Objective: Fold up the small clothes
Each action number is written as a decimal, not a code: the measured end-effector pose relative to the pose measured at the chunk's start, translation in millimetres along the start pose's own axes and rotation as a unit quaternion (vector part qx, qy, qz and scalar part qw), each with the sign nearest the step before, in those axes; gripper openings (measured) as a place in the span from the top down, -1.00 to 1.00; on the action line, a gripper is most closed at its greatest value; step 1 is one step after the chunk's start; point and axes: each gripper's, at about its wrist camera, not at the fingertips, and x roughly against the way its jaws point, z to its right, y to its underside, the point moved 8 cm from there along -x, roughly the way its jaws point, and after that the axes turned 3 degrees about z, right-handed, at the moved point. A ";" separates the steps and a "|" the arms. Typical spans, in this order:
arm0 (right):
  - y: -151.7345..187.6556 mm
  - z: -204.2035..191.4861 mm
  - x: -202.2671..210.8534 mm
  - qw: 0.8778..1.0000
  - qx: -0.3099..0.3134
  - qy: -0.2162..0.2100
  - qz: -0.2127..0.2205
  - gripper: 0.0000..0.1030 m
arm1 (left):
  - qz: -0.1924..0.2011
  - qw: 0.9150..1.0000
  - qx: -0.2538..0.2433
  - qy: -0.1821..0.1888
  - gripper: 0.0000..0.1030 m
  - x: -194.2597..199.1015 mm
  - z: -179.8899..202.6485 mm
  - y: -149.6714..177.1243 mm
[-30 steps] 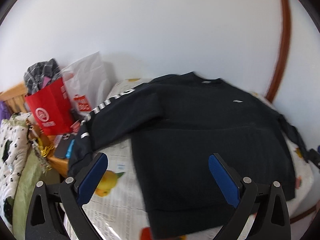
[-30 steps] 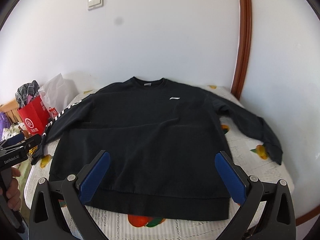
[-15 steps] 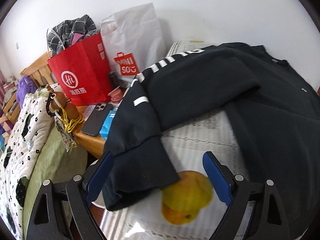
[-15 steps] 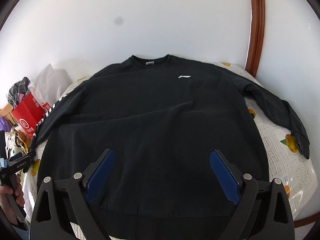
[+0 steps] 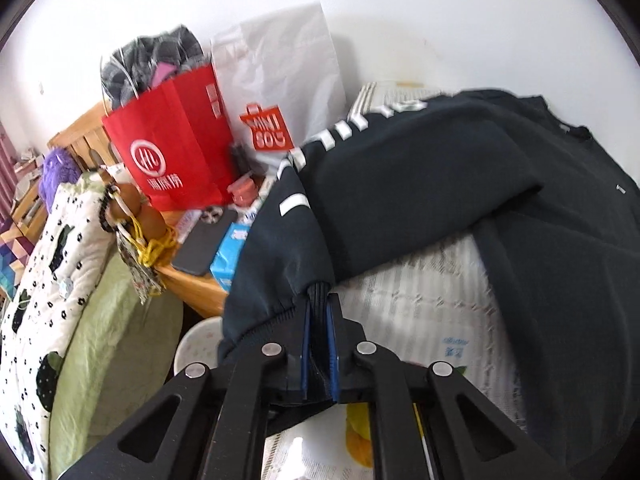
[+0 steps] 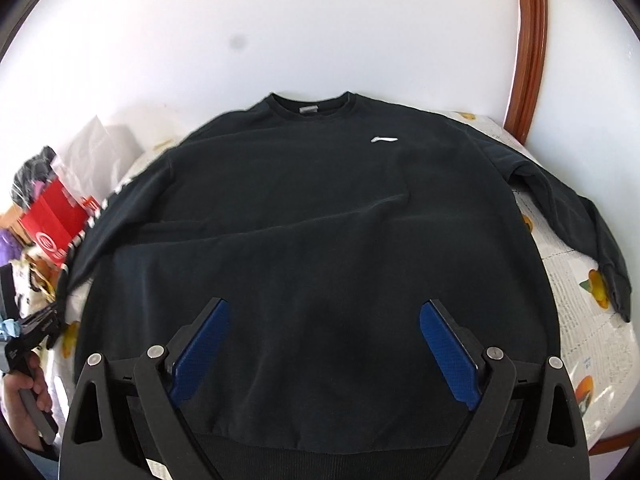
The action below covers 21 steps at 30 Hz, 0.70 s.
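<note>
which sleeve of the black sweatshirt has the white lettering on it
The sleeve on the red bag side, whose cuff the left gripper is clamped on. It carries white lettering along its length; the other sleeve, toward the wooden door frame, is plain black.

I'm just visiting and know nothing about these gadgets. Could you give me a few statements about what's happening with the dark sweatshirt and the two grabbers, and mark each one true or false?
1. The left gripper is shut on the cuff of the sweatshirt sleeve. True.
2. The right gripper is clamped on the hem. False: its fingers stand wide apart above the lower body of the sweatshirt, holding nothing.
3. The sweatshirt lies front up, with a small white logo on the chest. True.
4. The red paper bag lies on top of the sweatshirt. False: it stands upright beside it, next to a white bag.
5. A dark phone lies on the wooden surface near the red bag. True.
</note>
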 end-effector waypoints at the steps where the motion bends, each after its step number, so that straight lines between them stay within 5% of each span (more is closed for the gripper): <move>1: -0.5 3.3 2.9 1.000 0.002 0.002 0.004 -0.84 | 0.008 1.000 0.003 0.003 0.87 7.2 0.9 -4.3; 11: -8.8 60.1 28.4 0.999 -0.006 0.017 0.028 -0.84 | 0.067 0.990 0.014 0.122 0.88 85.8 69.9 -72.4; 21: 0.4 125.4 48.6 0.997 -0.001 0.065 0.045 -0.84 | 0.075 0.974 -0.046 0.207 0.88 109.7 203.5 -102.5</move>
